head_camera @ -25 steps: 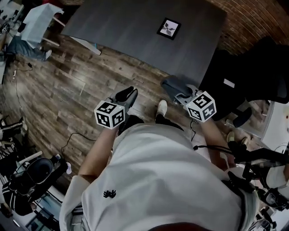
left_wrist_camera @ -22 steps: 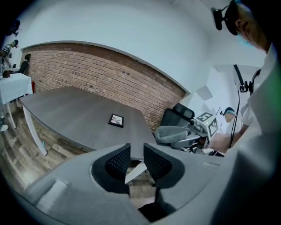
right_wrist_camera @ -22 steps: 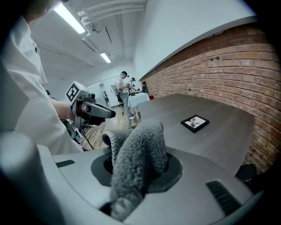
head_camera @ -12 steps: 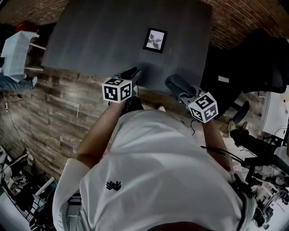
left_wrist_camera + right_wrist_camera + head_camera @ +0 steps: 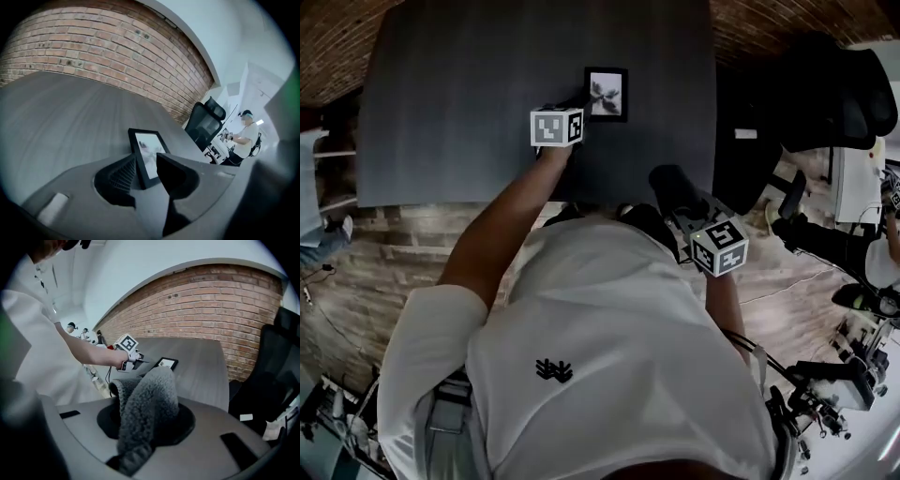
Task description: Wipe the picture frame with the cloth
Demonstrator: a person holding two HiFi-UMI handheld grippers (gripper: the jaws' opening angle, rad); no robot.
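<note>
Grey table (image 5: 441,112), black picture frame (image 5: 607,94), pale print inside, fuzzy grey cloth (image 5: 150,399)

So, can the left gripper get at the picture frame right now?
Probably yes: the left gripper is right at the picture frame. Its jaws have just been opening, the frame's edge sits between them, and nothing blocks it.

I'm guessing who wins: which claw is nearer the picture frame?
Left. The left claw, jaws just opening, has the picture frame between them; the right claw, gripping the cloth, hangs back by the table edge.
</note>
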